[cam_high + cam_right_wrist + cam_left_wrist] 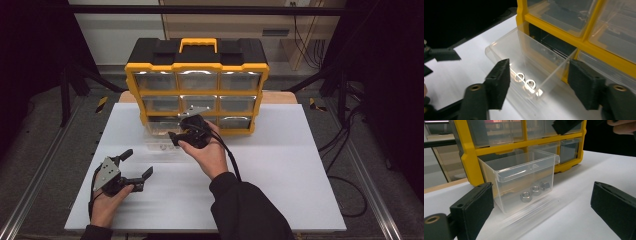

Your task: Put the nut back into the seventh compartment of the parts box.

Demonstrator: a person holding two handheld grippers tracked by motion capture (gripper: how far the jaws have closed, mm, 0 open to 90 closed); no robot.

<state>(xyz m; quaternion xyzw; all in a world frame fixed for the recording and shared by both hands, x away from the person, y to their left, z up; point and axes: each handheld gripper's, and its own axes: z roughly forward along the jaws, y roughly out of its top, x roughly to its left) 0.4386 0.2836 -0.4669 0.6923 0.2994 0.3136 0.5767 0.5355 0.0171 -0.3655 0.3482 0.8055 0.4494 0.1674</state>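
Yellow-black organizer (197, 67); clear drawer (520, 178); silver-grey nuts (526, 196); white desk (280, 165); black hand-held gripper pads (499, 82); dark sleeve (247, 210).

High view: white table (280, 165) bright and evenly lit from above, surroundings dark, near black at the side edges; glare streaks on the clear fronts of the yellow organizer (197, 90); picture soft, low detail. Left gripper view: sharp on the clear drawer (524, 180) and nuts (535, 191) (near jaws slightly soft); faint shadow under the drawer. Right gripper view: dimmer, black top-left corner; nuts blown out by glare, slight blur.
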